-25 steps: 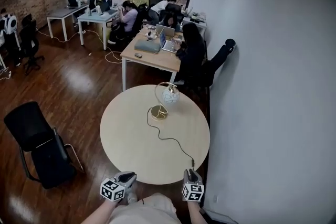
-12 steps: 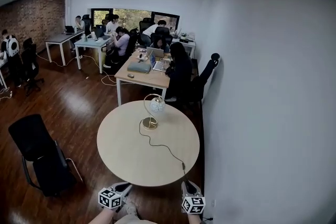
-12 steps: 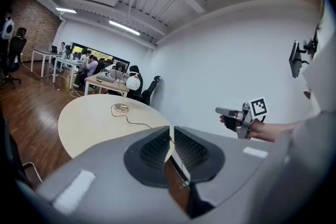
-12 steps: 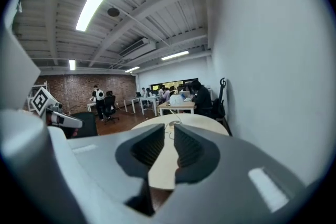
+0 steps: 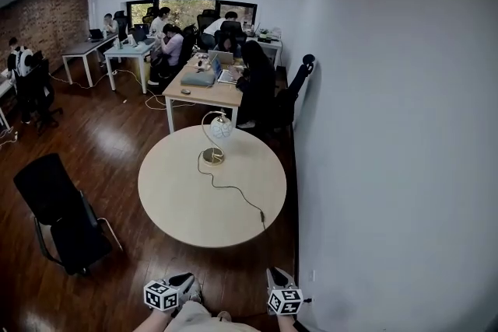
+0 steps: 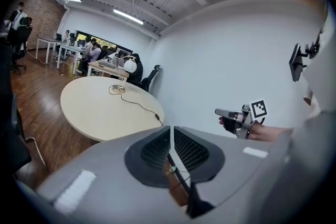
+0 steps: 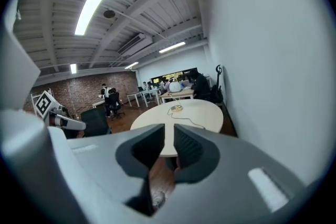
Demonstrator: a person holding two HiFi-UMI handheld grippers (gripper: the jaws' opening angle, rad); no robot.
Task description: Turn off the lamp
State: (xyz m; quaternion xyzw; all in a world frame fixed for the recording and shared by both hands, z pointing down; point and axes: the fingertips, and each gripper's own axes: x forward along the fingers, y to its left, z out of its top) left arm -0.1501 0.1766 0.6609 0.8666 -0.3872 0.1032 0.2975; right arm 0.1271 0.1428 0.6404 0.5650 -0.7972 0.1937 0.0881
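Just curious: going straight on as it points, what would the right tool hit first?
Probably the round table, at its near edge. The right tool, jaws just closing on nothing, aims there.

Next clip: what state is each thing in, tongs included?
Lamp: upright on the round table; lit or not, cannot tell.
Cord: slack, snaking across the table toward its near edge.
Left tongs: shut, empty, short of the table.
Right tongs: jaws just been closing, narrow gap, empty.

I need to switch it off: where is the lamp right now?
In the head view the lamp stands on the far side of the round table, its cord trailing toward the near right edge.
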